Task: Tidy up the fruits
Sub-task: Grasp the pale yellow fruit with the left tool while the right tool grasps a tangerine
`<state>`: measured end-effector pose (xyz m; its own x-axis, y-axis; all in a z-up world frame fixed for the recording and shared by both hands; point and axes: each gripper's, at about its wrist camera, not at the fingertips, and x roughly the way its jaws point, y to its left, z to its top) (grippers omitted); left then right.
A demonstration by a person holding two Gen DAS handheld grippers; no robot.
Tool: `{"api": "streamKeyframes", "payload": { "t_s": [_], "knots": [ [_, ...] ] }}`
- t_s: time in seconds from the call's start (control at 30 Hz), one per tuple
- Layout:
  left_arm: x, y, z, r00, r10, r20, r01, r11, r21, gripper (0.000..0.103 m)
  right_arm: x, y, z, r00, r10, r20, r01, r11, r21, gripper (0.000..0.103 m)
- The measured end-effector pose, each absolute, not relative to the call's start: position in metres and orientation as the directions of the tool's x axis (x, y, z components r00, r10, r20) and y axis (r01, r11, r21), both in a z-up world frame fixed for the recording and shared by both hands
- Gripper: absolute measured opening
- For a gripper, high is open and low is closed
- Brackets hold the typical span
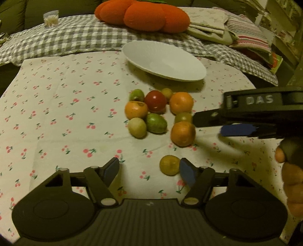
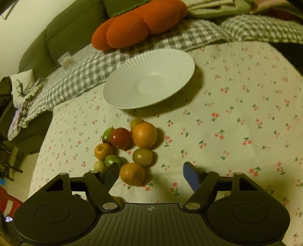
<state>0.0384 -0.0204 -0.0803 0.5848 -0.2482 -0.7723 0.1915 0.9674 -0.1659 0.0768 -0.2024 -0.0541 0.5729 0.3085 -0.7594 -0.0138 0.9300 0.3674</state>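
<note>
A heap of small fruits lies on the cherry-print cloth (image 1: pixel 56 113): oranges (image 1: pixel 181 103), a red tomato-like fruit (image 1: pixel 155 100) and green ones (image 1: pixel 156 123). Behind it stands an empty white ribbed plate (image 1: pixel 164 60) (image 2: pixel 149 79). My left gripper (image 1: pixel 149 172) is open, low over the cloth, with a lone yellow-green fruit (image 1: pixel 169 165) just inside its right finger. My right gripper (image 2: pixel 151 175) is open too; the nearest orange (image 2: pixel 132 174) lies between its fingers, close to the left one. It reaches in from the right in the left wrist view (image 1: pixel 210 124), beside that orange (image 1: pixel 182 133).
A grey checked blanket (image 1: pixel 75 39) and an orange pumpkin cushion (image 1: pixel 144 15) lie behind the plate, with folded cloths (image 1: pixel 246 34) at the back right. A person's hand (image 1: pixel 291 179) holds the right gripper. The table edge curves away on the left (image 2: pixel 43 143).
</note>
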Motion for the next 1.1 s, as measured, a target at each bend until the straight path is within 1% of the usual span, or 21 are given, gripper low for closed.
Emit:
{"api": "streamKeyframes", "payload": {
  "t_s": [0.13,0.17,0.27,0.33,0.37,0.4,0.47,0.53,0.6,0.77,0.83,0.93,1.0,1.03,1.1],
  "knots": [
    [0.037,-0.026,-0.083,0.572,-0.291,-0.767,0.232,0.954,-0.188,0.056,0.08,-0.196,-0.059,0.553,0.322,-0.768,-0.029,0.929,0.369,0.07],
    [0.037,-0.028,-0.084,0.569,-0.299,-0.766,0.243,0.951,-0.191,0.055,0.08,-0.195,-0.06,0.55,0.323,-0.77,-0.031,0.929,0.368,0.07],
    [0.034,-0.035,-0.085,0.583,-0.303,-0.753,0.278,0.946,-0.166,0.049,0.082,-0.192,-0.063,0.543,0.328,-0.773,-0.037,0.929,0.368,0.07],
    [0.034,-0.039,-0.085,0.58,-0.323,-0.748,0.299,0.938,-0.173,0.039,0.083,-0.19,-0.064,0.54,0.328,-0.775,-0.04,0.93,0.366,0.07],
    [0.034,-0.04,-0.086,0.575,-0.328,-0.75,0.304,0.936,-0.176,0.037,0.083,-0.189,-0.064,0.538,0.329,-0.776,-0.043,0.93,0.365,0.069],
    [0.034,-0.042,-0.087,0.572,-0.327,-0.752,0.31,0.935,-0.172,0.035,0.084,-0.188,-0.065,0.535,0.33,-0.778,-0.048,0.931,0.362,0.065],
    [0.032,-0.045,-0.088,0.58,-0.324,-0.748,0.321,0.934,-0.156,0.034,0.084,-0.184,-0.067,0.53,0.332,-0.78,-0.059,0.932,0.357,0.063],
    [0.032,-0.046,-0.087,0.584,-0.332,-0.741,0.328,0.931,-0.159,0.028,0.085,-0.181,-0.068,0.528,0.326,-0.784,-0.066,0.936,0.345,0.062],
    [0.033,-0.046,-0.087,0.584,-0.327,-0.743,0.32,0.934,-0.16,0.024,0.086,-0.179,-0.07,0.527,0.321,-0.787,-0.072,0.939,0.335,0.061],
    [0.034,-0.046,-0.087,0.588,-0.33,-0.739,0.321,0.933,-0.162,0.024,0.088,-0.171,-0.073,0.528,0.318,-0.788,-0.096,0.944,0.316,0.057],
    [0.034,-0.046,-0.087,0.59,-0.327,-0.738,0.321,0.934,-0.157,0.023,0.089,-0.168,-0.074,0.528,0.31,-0.791,-0.107,0.948,0.3,0.054],
    [0.034,-0.044,-0.085,0.598,-0.32,-0.735,0.317,0.937,-0.15,0.023,0.091,-0.165,-0.075,0.535,0.3,-0.79,-0.119,0.952,0.281,0.045],
    [0.034,-0.042,-0.083,0.603,-0.32,-0.731,0.312,0.938,-0.153,0.023,0.092,-0.164,-0.076,0.53,0.318,-0.786,-0.134,0.947,0.292,0.035],
    [0.034,-0.041,-0.083,0.605,-0.319,-0.73,0.31,0.938,-0.153,0.023,0.091,-0.162,-0.075,0.529,0.326,-0.783,-0.139,0.944,0.299,0.033],
    [0.034,-0.039,-0.081,0.61,-0.318,-0.726,0.306,0.94,-0.154,0.023,0.09,-0.161,-0.074,0.535,0.322,-0.781,-0.148,0.946,0.288,0.033]
  ]
}}
